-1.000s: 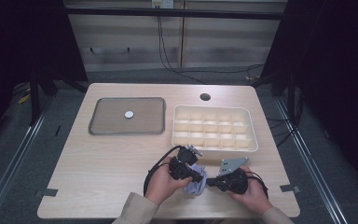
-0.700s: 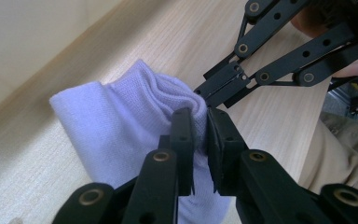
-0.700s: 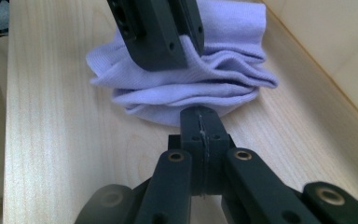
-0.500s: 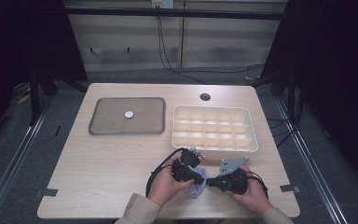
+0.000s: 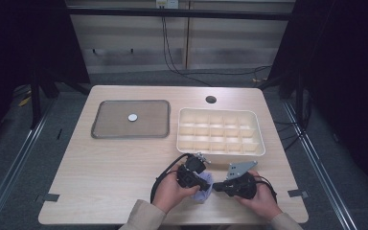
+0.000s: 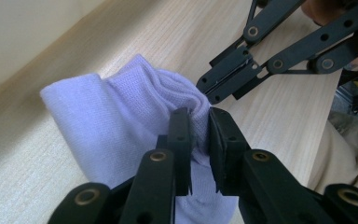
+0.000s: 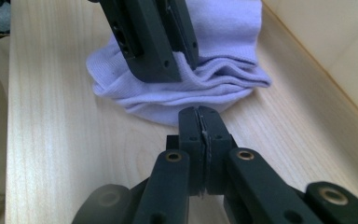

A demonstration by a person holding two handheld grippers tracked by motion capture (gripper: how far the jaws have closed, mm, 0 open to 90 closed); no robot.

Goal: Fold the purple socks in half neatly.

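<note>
A folded lavender sock [image 5: 202, 193] lies on the wooden table near its front edge, between my two hands. My left gripper [image 6: 196, 116] is shut on a raised fold of the sock [image 6: 107, 121], with cloth bunched between its jaws. In the right gripper view the left gripper [image 7: 170, 65] comes down onto the sock [image 7: 223, 74] from above. My right gripper [image 7: 200, 112] is shut, its tips touching the sock's near edge, and no cloth shows between them. Its tips [image 6: 206, 91] meet the same fold in the left gripper view.
A cream box of several compartments [image 5: 179, 130] stands just behind the grippers. A grey tray [image 5: 105, 129] at the back left holds a small white disc [image 5: 132, 117]. A round hole [image 5: 211, 99] sits near the far edge. Bare wood lies to the left.
</note>
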